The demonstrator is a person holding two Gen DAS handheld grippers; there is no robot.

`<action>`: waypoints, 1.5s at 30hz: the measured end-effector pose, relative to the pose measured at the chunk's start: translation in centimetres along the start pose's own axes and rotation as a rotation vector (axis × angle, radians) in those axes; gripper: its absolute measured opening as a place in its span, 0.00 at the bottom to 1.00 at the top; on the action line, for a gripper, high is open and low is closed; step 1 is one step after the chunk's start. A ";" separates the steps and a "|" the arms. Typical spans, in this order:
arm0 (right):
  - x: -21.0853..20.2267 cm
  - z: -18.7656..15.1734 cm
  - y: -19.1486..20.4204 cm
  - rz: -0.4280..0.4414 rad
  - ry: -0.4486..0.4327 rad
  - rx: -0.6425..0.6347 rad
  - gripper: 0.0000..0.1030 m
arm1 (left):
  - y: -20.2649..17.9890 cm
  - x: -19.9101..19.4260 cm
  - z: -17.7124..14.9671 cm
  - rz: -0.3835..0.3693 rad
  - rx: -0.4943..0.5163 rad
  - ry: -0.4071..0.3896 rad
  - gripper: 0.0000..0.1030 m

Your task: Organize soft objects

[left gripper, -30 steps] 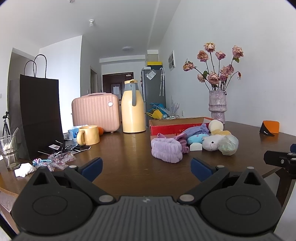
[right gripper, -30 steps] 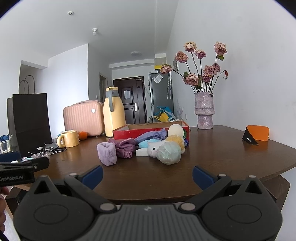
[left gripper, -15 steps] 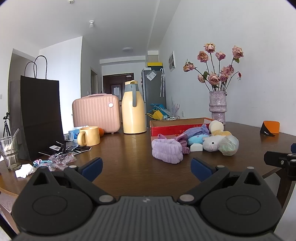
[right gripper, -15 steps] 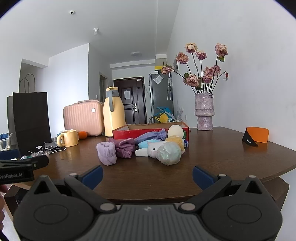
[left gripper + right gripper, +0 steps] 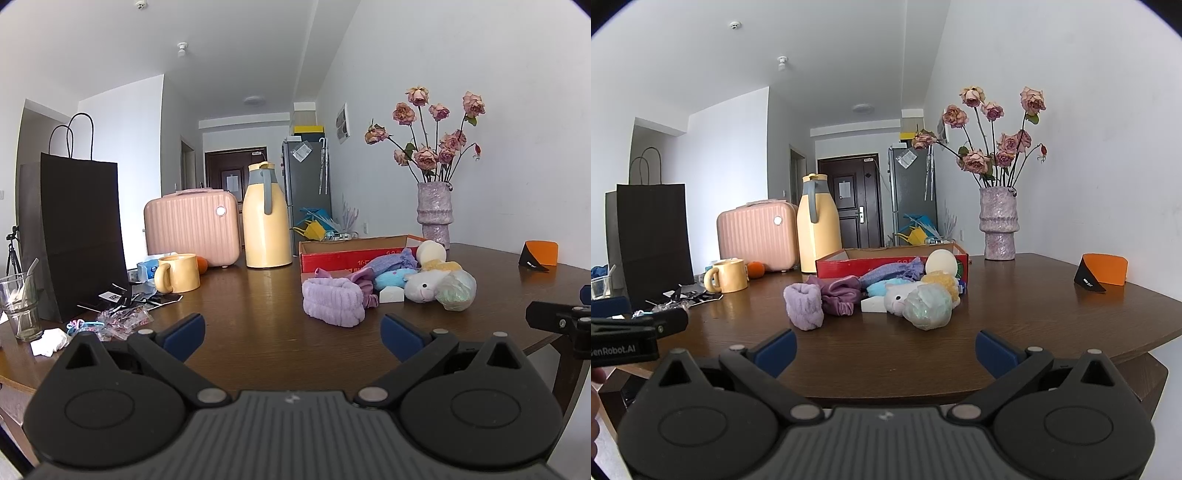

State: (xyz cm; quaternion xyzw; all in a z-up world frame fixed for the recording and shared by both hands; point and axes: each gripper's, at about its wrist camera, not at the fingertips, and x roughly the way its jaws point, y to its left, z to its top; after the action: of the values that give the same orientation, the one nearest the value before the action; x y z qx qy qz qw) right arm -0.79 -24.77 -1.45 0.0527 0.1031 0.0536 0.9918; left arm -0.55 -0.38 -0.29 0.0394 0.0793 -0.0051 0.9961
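We held the left hand-held gripper and the right hand-held gripper wide open and empty at the near edge of the surface. Beyond them lay the soft things in a heap: a lilac towel roll nearest, a purple scrunchie touching it, then a white plush toy and a pale mesh sponge. Just behind stood the red box, empty as far as we could see. We judged it best to pinch the towel roll first across its middle and lift it clear of the scrunchie before carrying it over the box wall.
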 end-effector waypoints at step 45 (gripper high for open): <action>6.3 1.2 -0.8 -0.014 0.004 -0.002 1.00 | -1.1 6.2 1.8 0.020 0.028 -0.006 1.00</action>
State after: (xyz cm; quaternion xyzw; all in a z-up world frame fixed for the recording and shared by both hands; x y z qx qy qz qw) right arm 5.65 -24.91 -1.64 0.0508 0.1055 0.0469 0.9920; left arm 5.87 -1.60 0.39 0.0543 0.0758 0.0036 0.9956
